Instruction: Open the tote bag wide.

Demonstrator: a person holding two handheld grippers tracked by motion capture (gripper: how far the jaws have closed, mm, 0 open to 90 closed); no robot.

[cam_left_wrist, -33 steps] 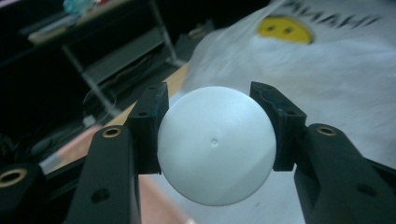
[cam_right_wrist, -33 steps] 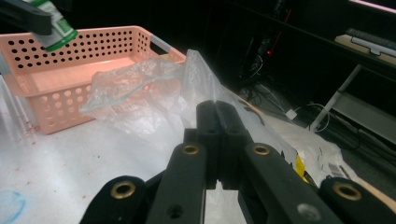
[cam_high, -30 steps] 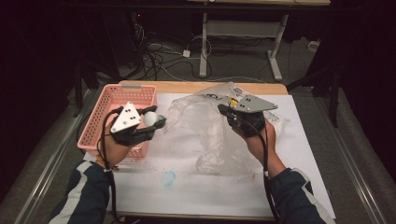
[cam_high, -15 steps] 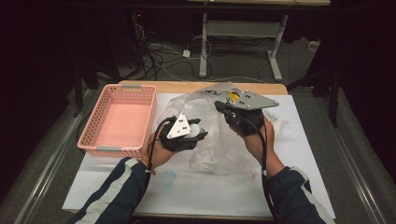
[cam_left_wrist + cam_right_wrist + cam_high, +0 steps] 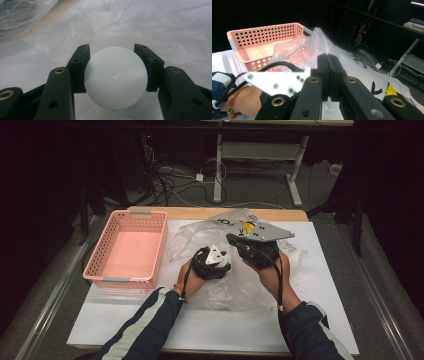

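With our left hand-held gripper (image 5: 115, 53) clamping the white ball (image 5: 115, 77) and our right hand-held gripper (image 5: 328, 60) pinching the plastic bag (image 5: 342, 60), the smooth ball could squirt free.

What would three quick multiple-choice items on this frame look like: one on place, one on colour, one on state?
1. Where does the pink perforated plastic basket sit?
A. table's left side
B. table's right side
C. on the floor

2. What colour is the smooth ball between the left gripper's jaws?
A. red
B. white
C. black

3. What does the right gripper do?
A. stands open
B. pinches the clear plastic bag
C. holds the basket

Key: A, high view shows it left; B, left gripper view shows white; B, jaws shut on film.
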